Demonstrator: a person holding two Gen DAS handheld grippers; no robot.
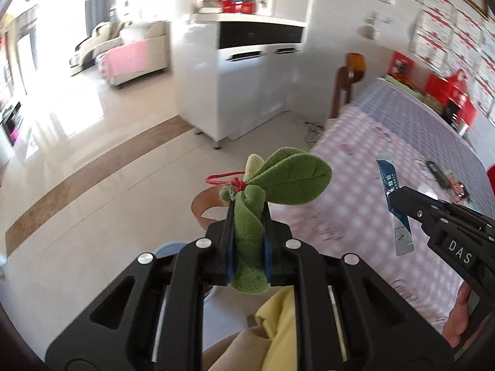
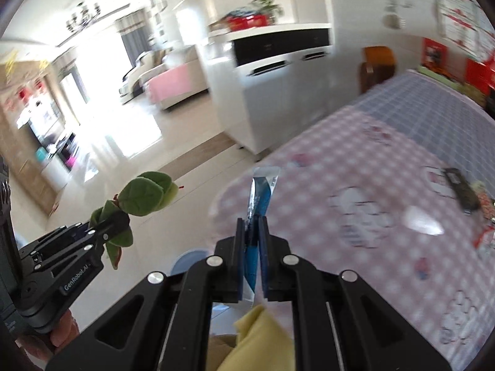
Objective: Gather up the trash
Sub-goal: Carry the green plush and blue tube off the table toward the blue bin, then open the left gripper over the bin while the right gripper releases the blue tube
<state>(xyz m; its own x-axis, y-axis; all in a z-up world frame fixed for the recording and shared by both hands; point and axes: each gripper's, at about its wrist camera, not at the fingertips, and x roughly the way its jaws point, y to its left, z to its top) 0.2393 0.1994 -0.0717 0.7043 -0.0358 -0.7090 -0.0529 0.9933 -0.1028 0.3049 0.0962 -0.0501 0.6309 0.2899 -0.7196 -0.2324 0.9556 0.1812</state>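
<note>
We hold two black grippers out over the edge of a table covered in a pink and blue checked cloth (image 1: 386,142), with pale floor tiles (image 1: 92,210) below us. Our left gripper (image 1: 249,213) has its jaws pressed tight on a green plush leaf toy (image 1: 290,174); the stem is squeezed between the blue pads, and the leaves and a small red cord loop (image 1: 224,177) stick out past the fingertips. Our right gripper (image 2: 252,225) pinches a narrow blue and white sachet (image 2: 261,191), which stands upright between its jaws, the torn top above the tips and the lower end hanging below. From the left camera, the right gripper (image 1: 394,199) sits to the right, above the tablecloth, and a hand (image 1: 458,318) grips its handle. A yellow cloth (image 1: 278,321) shows beneath both grippers. Farther back stand a white cabinet (image 1: 247,86), a wooden chair (image 1: 346,80) and a pale sofa with a pink cover (image 1: 130,55). The background is blurred.
</note>
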